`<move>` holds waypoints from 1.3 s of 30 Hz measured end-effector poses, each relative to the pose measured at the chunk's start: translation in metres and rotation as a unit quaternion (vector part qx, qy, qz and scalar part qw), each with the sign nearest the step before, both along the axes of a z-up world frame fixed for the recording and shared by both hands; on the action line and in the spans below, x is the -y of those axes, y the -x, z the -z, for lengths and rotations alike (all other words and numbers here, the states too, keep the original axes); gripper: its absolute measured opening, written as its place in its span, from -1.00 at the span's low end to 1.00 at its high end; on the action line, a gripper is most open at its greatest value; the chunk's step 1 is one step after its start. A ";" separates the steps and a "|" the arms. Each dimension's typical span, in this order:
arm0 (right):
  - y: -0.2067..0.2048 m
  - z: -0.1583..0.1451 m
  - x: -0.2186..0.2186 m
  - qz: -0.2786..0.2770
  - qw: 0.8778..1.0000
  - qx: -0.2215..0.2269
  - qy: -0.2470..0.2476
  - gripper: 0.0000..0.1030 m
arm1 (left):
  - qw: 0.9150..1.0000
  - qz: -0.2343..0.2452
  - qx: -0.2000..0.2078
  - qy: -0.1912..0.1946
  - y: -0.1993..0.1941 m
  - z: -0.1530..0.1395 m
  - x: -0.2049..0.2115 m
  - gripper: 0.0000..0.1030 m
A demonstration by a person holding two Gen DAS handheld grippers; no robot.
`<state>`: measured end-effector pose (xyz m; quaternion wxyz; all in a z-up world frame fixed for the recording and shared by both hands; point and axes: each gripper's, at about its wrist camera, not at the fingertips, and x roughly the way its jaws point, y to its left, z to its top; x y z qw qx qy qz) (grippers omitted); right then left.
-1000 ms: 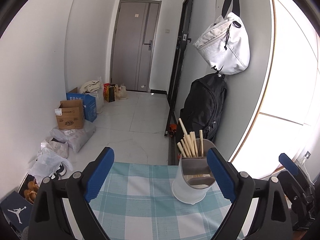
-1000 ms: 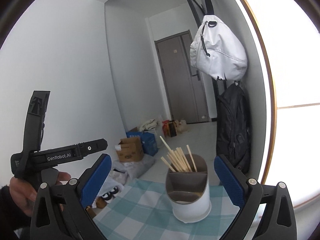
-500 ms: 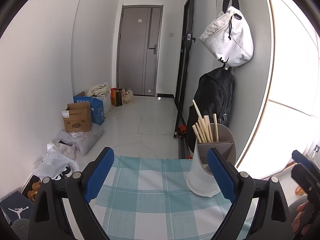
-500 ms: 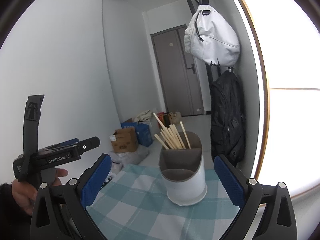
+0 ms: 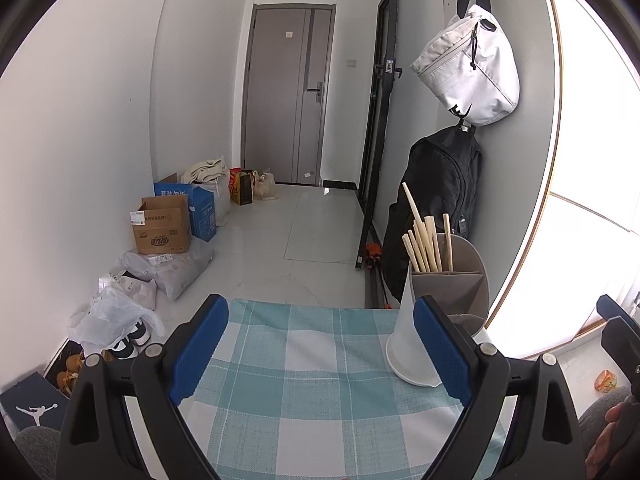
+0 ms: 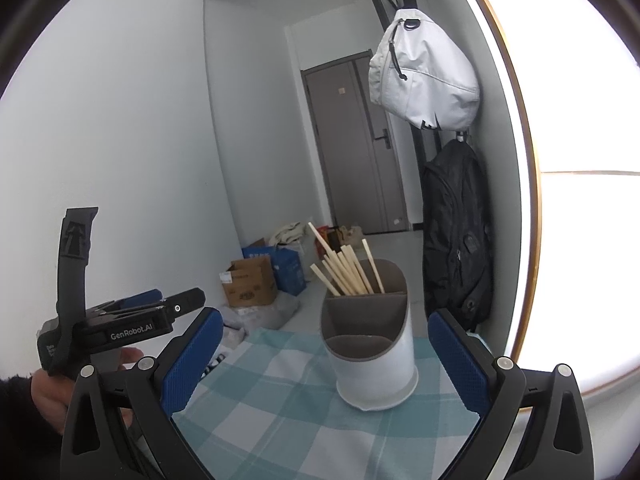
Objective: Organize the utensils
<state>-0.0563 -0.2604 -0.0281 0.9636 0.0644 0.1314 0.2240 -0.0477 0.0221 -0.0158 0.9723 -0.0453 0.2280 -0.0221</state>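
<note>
Left wrist view: left gripper [image 5: 320,354] held above the checked cloth on the surface [image 5: 304,392], fingers spread wide and gripping nothing. One utensil holder [image 5: 444,308], white outside and grey inside, standing upright at the far right of the cloth, partly behind the right finger. Chopsticks [image 5: 426,240] leaning in its far compartment, about seven tips visible, exact count unclear where they overlap. No loose utensil lying on the visible cloth. Edge of the right gripper [image 5: 620,336] at the far right, with part of a hand [image 5: 608,436] below it.

Right wrist view: right gripper [image 6: 324,354] likewise wide open and empty, pointing at the same holder [image 6: 372,344], which sits just ahead between the fingers without touching them. Three compartments showing: far one filled with the chopsticks [image 6: 348,268], roughly eight, the two nearer ones apparently empty. Left gripper [image 6: 120,320] off to the left, held by a hand [image 6: 48,396].

Judging by this: sorting likely finished, or close to it, with nothing left in sight to place.
</note>
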 end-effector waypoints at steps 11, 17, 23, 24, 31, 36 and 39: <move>-0.001 0.001 0.000 -0.001 1.000 -0.002 0.000 1.00 | 1.000 -0.005 -0.002 0.002 0.001 -0.001 -0.001 0.77; -0.001 0.001 0.000 -0.002 1.000 -0.002 0.001 1.00 | 1.000 -0.002 -0.001 0.001 0.002 -0.001 0.000 0.77; -0.001 0.002 -0.001 -0.003 1.000 -0.002 0.001 1.00 | 1.000 -0.005 0.004 0.005 0.003 -0.002 -0.001 0.77; -0.001 0.002 -0.001 -0.004 1.000 -0.002 0.001 1.00 | 1.000 -0.005 0.006 0.005 0.004 -0.002 -0.001 0.77; -0.002 0.003 -0.001 -0.006 1.000 -0.004 0.004 1.00 | 1.000 -0.002 0.006 0.004 0.004 -0.003 0.001 0.77; -0.003 0.003 -0.002 -0.008 1.000 -0.004 0.008 1.00 | 1.000 -0.001 0.005 0.005 0.005 -0.002 0.001 0.77; -0.004 0.003 -0.002 -0.007 1.000 -0.005 0.006 1.00 | 1.000 -0.001 0.003 0.002 0.004 -0.001 0.002 0.77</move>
